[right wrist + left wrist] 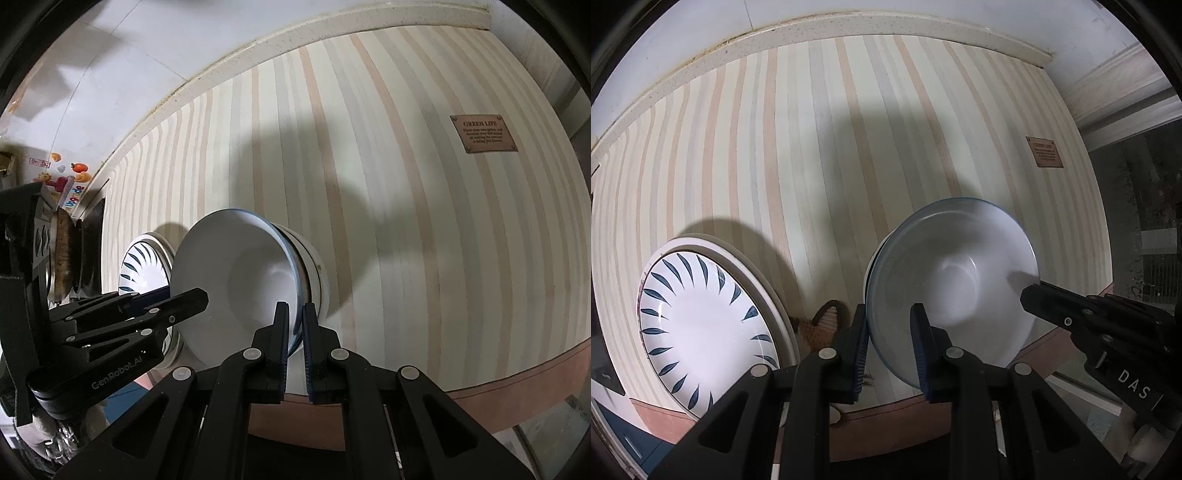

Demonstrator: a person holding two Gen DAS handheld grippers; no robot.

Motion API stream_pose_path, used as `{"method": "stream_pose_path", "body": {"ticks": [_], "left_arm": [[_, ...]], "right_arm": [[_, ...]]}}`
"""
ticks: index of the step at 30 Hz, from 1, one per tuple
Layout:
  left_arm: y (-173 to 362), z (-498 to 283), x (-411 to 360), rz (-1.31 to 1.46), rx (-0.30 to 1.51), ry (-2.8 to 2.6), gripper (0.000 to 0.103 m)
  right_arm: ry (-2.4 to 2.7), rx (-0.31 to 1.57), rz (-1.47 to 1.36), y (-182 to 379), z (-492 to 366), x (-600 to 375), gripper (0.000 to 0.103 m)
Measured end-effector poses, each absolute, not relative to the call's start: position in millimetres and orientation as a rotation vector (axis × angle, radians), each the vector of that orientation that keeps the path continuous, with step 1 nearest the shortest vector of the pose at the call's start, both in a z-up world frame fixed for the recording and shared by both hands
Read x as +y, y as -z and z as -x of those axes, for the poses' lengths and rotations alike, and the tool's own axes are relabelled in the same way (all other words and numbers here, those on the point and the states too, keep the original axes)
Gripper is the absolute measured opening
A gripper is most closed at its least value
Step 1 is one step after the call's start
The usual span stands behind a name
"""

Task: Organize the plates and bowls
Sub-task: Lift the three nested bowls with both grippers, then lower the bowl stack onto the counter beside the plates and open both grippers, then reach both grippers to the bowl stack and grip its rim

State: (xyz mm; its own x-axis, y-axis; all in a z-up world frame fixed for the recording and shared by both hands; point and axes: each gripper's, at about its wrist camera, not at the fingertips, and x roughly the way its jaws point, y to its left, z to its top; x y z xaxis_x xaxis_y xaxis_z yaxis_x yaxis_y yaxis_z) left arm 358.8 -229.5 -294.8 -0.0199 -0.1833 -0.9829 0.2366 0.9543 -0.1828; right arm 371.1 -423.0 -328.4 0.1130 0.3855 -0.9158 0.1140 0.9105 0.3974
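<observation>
A white bowl (953, 269) (236, 277) with a blue rim tilts over the striped mat. It rests in or just above a second white bowl (314, 266), and I cannot tell if they touch. My left gripper (890, 314) is shut on its near left rim and shows at the left in the right wrist view (199, 295). My right gripper (295, 306) is shut on the opposite rim, its tip entering from the right in the left wrist view (1030, 291). A white plate with blue leaf marks (701, 325) (144, 266) lies to the left on a larger beige-rimmed plate (764, 288).
The striped mat (849, 147) covers a round table with a brown edge (517, 380). It carries a brown label (1044, 152) (483, 133) at the far right. A dark pan (88, 251) stands at the left, and a pale ledge (849, 29) runs along the back.
</observation>
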Motion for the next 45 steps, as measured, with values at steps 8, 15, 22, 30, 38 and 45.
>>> {"method": "stream_pose_path", "body": {"ticks": [8, 15, 22, 30, 38, 45], "left_arm": [[272.8, -346.0, -229.5, -0.091, 1.486, 0.320, 0.021], [226.9, -317.8, -212.9, -0.104, 1.369, 0.349, 0.044], [188.2, -293.4, -194.5, -0.132, 1.276, 0.359, 0.090], [141.6, -264.1, -182.7, -0.120, 1.181, 0.367, 0.092], [108.4, -239.1, -166.3, -0.081, 1.123, 0.370, 0.100], [91.0, -226.3, -159.3, -0.042, 1.097, 0.375, 0.100]], "right_arm": [[-0.199, 1.459, -0.429, 324.5, -370.5, -425.2, 0.009], [-0.178, 1.408, -0.328, 286.1, -343.7, -411.0, 0.047], [-0.145, 1.302, -0.286, 238.1, -306.7, -401.7, 0.081], [-0.097, 1.212, -0.239, 190.1, -270.7, -395.3, 0.094], [-0.067, 1.115, -0.217, 141.5, -236.6, -394.2, 0.096], [-0.059, 1.050, -0.179, 104.7, -213.8, -391.2, 0.098]]}}
